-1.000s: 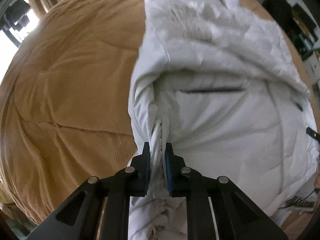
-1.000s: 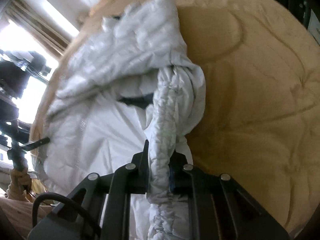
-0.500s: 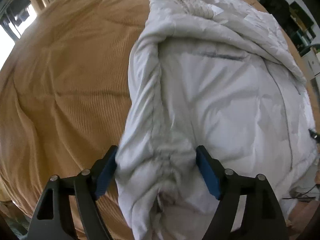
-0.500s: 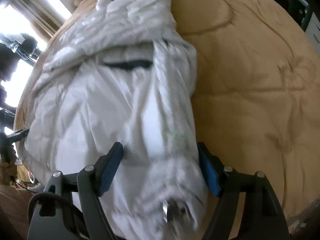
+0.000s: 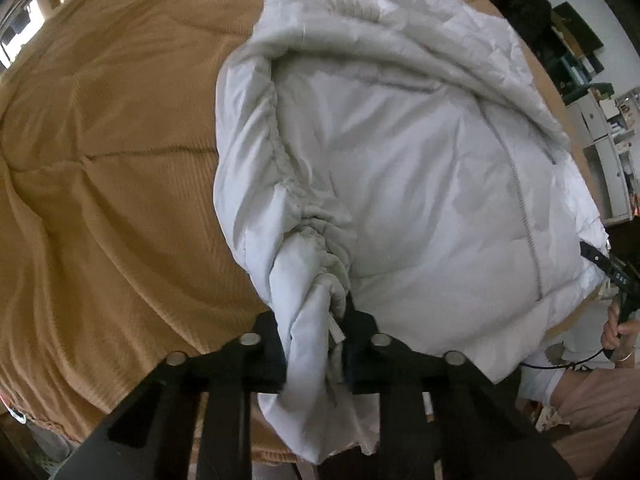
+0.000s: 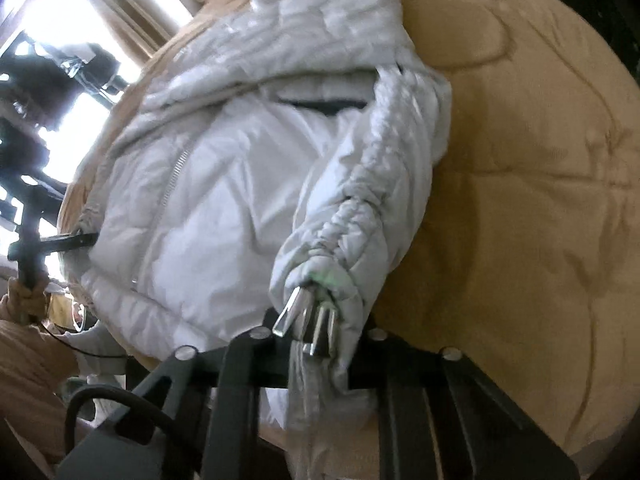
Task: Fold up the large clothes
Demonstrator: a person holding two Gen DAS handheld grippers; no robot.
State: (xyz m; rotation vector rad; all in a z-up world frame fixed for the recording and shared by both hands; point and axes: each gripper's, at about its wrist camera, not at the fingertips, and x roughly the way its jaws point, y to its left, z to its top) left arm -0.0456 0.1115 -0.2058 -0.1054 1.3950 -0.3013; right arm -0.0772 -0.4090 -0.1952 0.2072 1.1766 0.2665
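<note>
White puffy jacket (image 5: 420, 184) lies in the middle of the frame on the tan bed cover (image 5: 112, 160). Our left gripper (image 5: 316, 354) and right gripper (image 6: 316, 354) are each squeezed tight on a bunched bottom corner. We should lift both corners together, evenly, and not tug the zipper (image 6: 172, 184) crooked.

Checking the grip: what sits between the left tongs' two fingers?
A bunched elastic hem of the white puffer jacket, pinched by the left tongs; left wrist view.
</note>
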